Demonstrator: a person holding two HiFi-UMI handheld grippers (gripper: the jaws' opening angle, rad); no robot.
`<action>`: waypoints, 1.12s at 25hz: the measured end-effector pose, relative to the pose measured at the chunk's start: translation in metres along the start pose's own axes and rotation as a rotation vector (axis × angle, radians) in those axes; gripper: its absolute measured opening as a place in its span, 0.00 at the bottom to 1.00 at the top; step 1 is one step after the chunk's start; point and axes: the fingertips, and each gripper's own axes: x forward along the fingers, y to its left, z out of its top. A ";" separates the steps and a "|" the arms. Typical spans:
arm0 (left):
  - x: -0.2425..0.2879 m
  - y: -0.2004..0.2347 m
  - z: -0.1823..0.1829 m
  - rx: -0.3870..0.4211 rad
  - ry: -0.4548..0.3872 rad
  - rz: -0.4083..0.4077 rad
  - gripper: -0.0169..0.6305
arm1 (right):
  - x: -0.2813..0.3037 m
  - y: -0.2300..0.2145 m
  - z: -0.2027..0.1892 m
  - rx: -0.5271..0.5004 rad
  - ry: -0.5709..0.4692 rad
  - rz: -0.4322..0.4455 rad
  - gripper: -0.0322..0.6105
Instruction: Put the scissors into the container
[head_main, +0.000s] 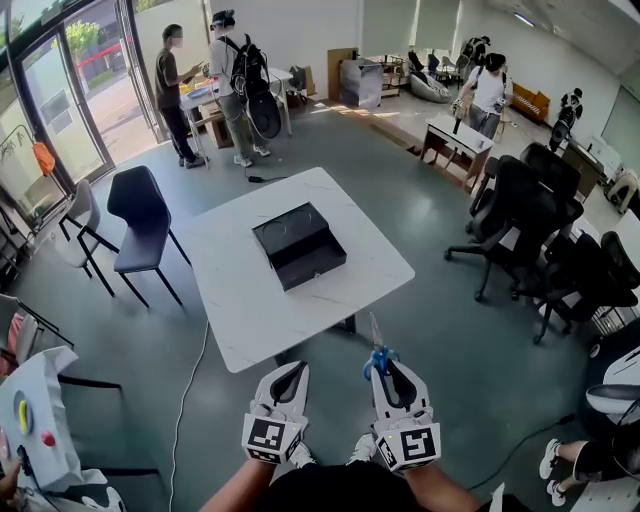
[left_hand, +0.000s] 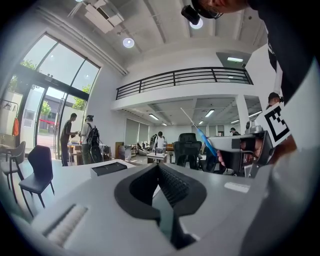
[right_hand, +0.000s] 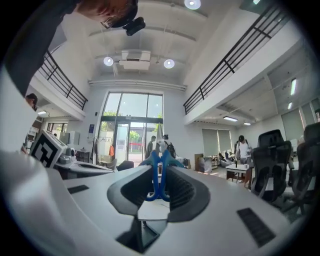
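The blue-handled scissors (head_main: 378, 358) stand between the jaws of my right gripper (head_main: 385, 374), which is shut on the handles; the thin blades point up and away from me. In the right gripper view the blue handles (right_hand: 159, 172) sit clamped between the black pads. My left gripper (head_main: 290, 380) hangs beside it to the left, shut with nothing in it. Both grippers are off the near edge of the white table (head_main: 240, 310). The container, a black open-topped box (head_main: 300, 245), lies at the table's middle, well ahead of both. The left gripper view shows the box (left_hand: 109, 168) and the scissors (left_hand: 205, 141).
A black chair (head_main: 140, 215) stands left of the table. Black office chairs (head_main: 525, 215) crowd the right side. A cable (head_main: 188, 400) runs across the floor by the table's left corner. People stand at desks far back in the room.
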 end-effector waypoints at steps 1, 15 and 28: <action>-0.002 0.000 -0.001 0.004 0.001 -0.004 0.04 | 0.000 0.000 0.001 0.012 -0.008 -0.002 0.19; -0.044 0.041 -0.014 0.003 0.005 -0.033 0.04 | 0.017 0.042 -0.004 0.022 0.004 -0.065 0.19; -0.024 0.047 -0.030 -0.007 0.040 -0.050 0.04 | 0.034 0.025 -0.011 0.051 0.017 -0.066 0.19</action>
